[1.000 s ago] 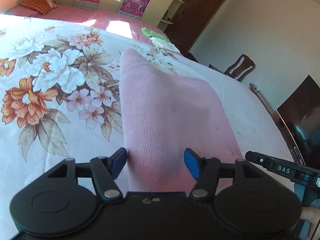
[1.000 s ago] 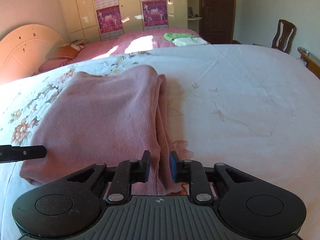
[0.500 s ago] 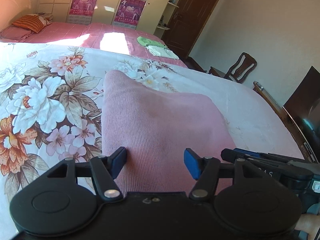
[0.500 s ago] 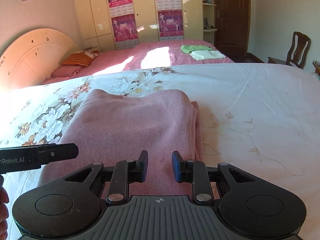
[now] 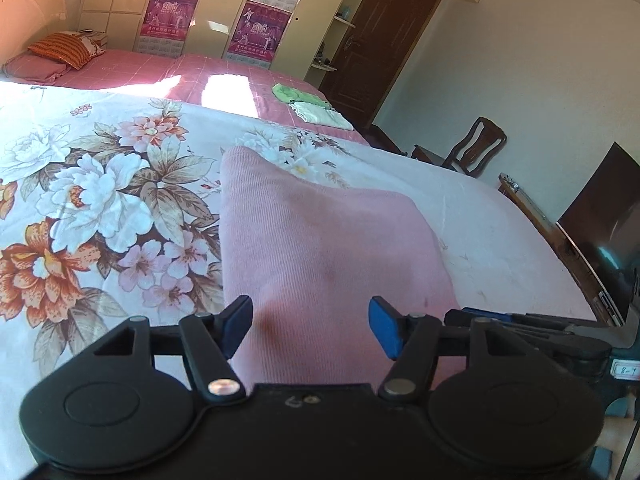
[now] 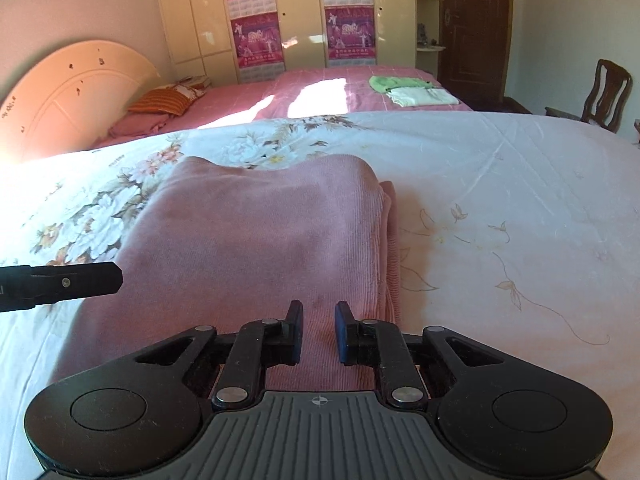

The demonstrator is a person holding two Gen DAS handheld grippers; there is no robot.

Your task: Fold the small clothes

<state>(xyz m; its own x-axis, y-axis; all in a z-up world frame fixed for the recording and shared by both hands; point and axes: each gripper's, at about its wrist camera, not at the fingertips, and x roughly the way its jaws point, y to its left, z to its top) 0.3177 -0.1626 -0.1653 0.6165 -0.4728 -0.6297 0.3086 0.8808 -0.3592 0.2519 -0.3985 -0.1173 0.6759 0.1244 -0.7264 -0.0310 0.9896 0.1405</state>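
On the left, a floral bedsheet (image 5: 100, 200) is covering the bed, its printed flowers crowding the left half while the right half is lying pale and almost plain. The left gripper (image 5: 310, 330) is hovering over the near end of a folded pink garment (image 5: 320, 248), its jaws standing wide apart and gripping nothing; the cloth is showing between the blue pads (image 5: 384, 332), though contact cannot be told.

The garment is lying flat on the sheet, in the middle of the bed. Its long axis is running from the near edge, by the grippers, away toward the far side of the bed and the wardrobe (image 6: 304, 20) behind. The far end is looking rounded; along the right side the folded layers are stacking up in a visible edge (image 6: 390, 240).

Further right, the right gripper (image 6: 318, 330) is sitting over the garment's near right part, just inside that layered edge. Its jaws are closing, with a narrow gap left and ribbed cloth showing in it; the pads are not visibly pinching the fabric.

Beyond, on a second bed with a pink cover (image 6: 320, 92), a green cloth (image 6: 396, 82) and a pale cloth (image 6: 424, 97) are lying folded.
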